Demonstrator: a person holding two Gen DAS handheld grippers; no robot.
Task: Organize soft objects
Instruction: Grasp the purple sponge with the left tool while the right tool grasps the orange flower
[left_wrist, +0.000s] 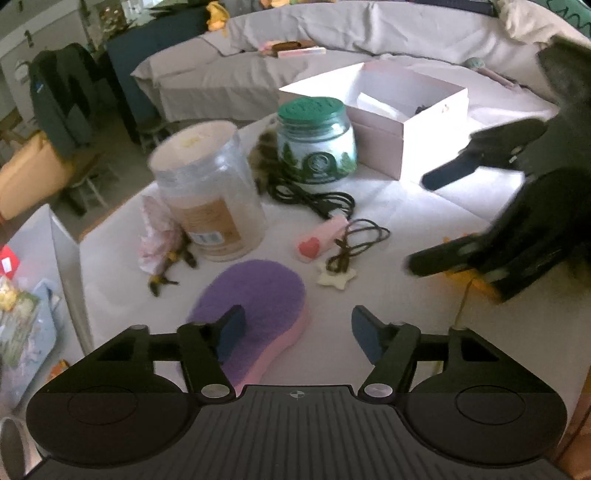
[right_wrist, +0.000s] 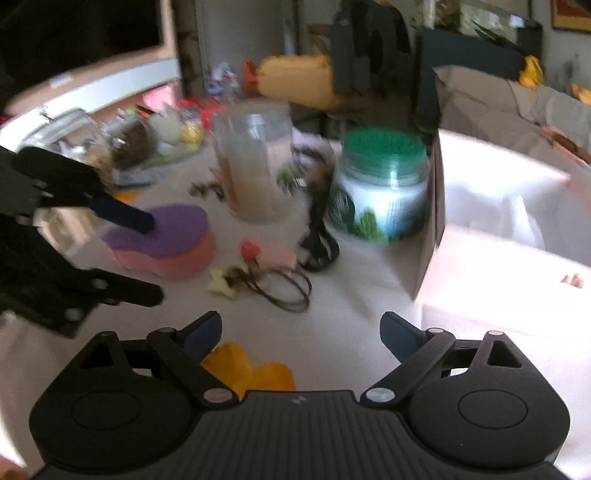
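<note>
Sponge, purple top over a pink base, lies flat on the white tablecloth, just in front of the tall clear jar on the near side. Its long axis runs from the jar end diagonally back toward the left gripper. The sponge sits off-centre to that gripper: the left finger overlaps the purple face, the other finger stands over bare cloth to the side. Jaws are spread wide with nothing pinched; whether the finger touches the sponge cannot be told from the left wrist view.

Right gripper also has its jaws apart and empty. A yellow-orange soft piece lies on the cloth directly under and between its fingers, farther from the jar than the sponge. Contact not discernible.

Judgement: the left hand is nearer to the sponge. Any grasp calls for a sideways shift toward the jar so both fingers straddle the short width, across the long axis. The open pink box stands beyond the green-lidded jar, well apart from the sponge, and is a likely destination. A pink heart piece and corded star lie between sponge and green-lidded jar.
</note>
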